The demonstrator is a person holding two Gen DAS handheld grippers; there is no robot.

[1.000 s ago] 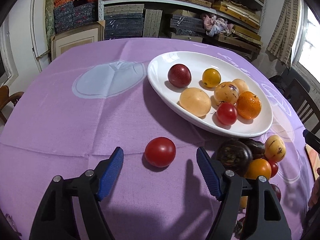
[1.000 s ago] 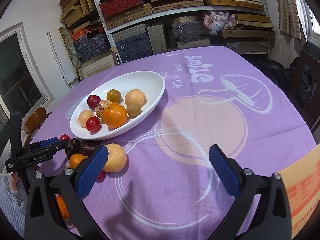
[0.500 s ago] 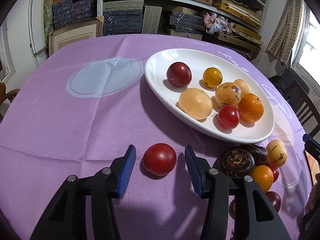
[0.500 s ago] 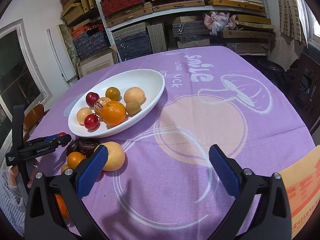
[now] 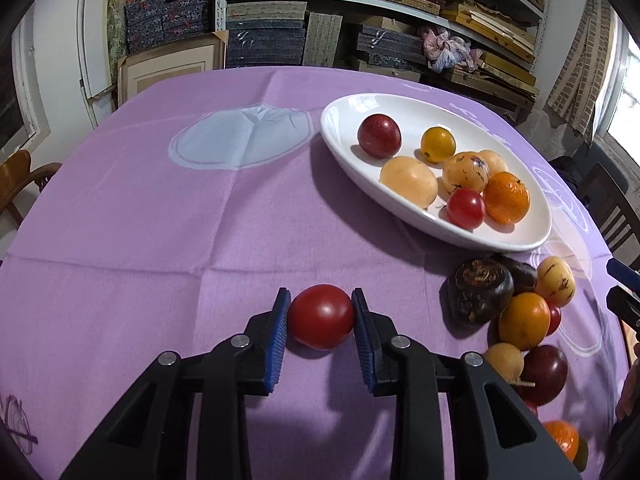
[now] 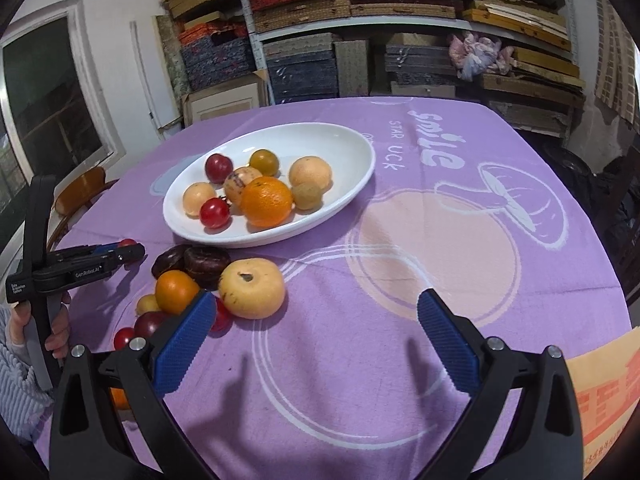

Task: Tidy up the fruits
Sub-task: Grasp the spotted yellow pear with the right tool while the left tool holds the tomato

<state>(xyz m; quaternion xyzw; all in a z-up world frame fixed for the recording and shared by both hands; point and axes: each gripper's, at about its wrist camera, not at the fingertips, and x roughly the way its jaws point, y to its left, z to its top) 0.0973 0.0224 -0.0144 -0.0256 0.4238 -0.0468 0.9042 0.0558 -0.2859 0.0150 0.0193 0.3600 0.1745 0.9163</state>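
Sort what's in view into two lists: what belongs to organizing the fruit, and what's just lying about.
Belongs to the job:
- round red tomato, pinched in the left claw
- white oval ceramic plate holding fruit
- loose fruit pile on the cloth
- open right claw

Lying about:
- purple printed tablecloth
- shelves of stacked boxes
- orange paper

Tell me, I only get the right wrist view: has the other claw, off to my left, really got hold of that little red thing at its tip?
Observer: Yes. The left wrist view shows the left claw shut on a red tomato, with a blue pad pressing each side.
Operator: Is it up in the air?
Observer: No. The tomato sits on the purple tablecloth, with its shadow directly beneath it.
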